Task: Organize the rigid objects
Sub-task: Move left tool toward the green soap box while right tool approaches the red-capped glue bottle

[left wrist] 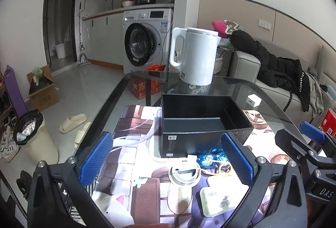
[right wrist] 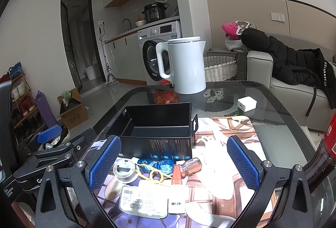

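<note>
An open black box [left wrist: 201, 121] [right wrist: 155, 129] stands empty on a patterned mat on the glass table. In front of it lie a round white device [left wrist: 184, 174] [right wrist: 124, 170], blue wrapped pieces [left wrist: 212, 157] [right wrist: 156, 164], a yellow looped piece [left wrist: 222, 168] [right wrist: 155, 175], a flat white case with a label [left wrist: 218, 199] [right wrist: 142, 199], a small orange-capped bottle [right wrist: 176, 188] and a clear brown-handled tool [right wrist: 190, 166]. My left gripper [left wrist: 167, 162] is open and empty above these items. My right gripper [right wrist: 174, 163] is open and empty above them too.
A white kettle [left wrist: 194, 56] [right wrist: 184, 64] stands at the table's far edge. A small white cube [left wrist: 254, 100] [right wrist: 246, 103] sits at the right. A dark bottle with a red label [right wrist: 323, 156] stands at the right edge. The table's curved glass rim [left wrist: 100, 106] runs left.
</note>
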Demonstrator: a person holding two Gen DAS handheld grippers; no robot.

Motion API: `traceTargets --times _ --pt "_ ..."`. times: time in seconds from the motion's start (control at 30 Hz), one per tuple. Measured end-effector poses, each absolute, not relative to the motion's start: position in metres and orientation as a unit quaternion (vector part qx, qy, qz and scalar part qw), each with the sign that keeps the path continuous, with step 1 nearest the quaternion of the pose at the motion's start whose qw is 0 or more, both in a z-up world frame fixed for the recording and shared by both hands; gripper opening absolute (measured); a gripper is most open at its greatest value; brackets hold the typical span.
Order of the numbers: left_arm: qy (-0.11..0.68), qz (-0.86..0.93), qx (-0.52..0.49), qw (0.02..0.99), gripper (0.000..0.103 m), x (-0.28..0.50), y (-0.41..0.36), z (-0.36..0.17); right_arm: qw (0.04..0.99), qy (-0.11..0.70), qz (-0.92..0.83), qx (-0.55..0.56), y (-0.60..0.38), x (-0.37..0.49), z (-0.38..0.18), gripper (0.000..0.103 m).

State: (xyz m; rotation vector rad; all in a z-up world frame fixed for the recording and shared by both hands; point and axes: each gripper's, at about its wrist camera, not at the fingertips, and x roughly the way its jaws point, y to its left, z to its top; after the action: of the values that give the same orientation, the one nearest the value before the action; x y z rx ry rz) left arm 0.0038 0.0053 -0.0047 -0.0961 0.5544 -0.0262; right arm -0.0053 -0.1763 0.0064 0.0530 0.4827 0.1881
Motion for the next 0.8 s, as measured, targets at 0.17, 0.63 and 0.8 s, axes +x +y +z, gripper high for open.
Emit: traceTargets --times 0.17,0.63,0.8 --pt "0.301 -0.021 -0.043 0.952 0.103 0.009 0.004 -0.009 0.963 0.253 0.093 0.021 -0.175 -0.002 0.003 0.103" --pt "0.389 -0.038 -0.021 0.92 0.103 0.026 -0.005 -0.034 0.942 0.319 0.106 -0.008 -0.164 0.012 -0.011 0.103" --pt "0.42 -0.041 -0.019 0.906 0.103 0.034 -0.007 -0.048 0.932 0.347 0.108 -0.003 -0.165 0.017 -0.019 0.103"
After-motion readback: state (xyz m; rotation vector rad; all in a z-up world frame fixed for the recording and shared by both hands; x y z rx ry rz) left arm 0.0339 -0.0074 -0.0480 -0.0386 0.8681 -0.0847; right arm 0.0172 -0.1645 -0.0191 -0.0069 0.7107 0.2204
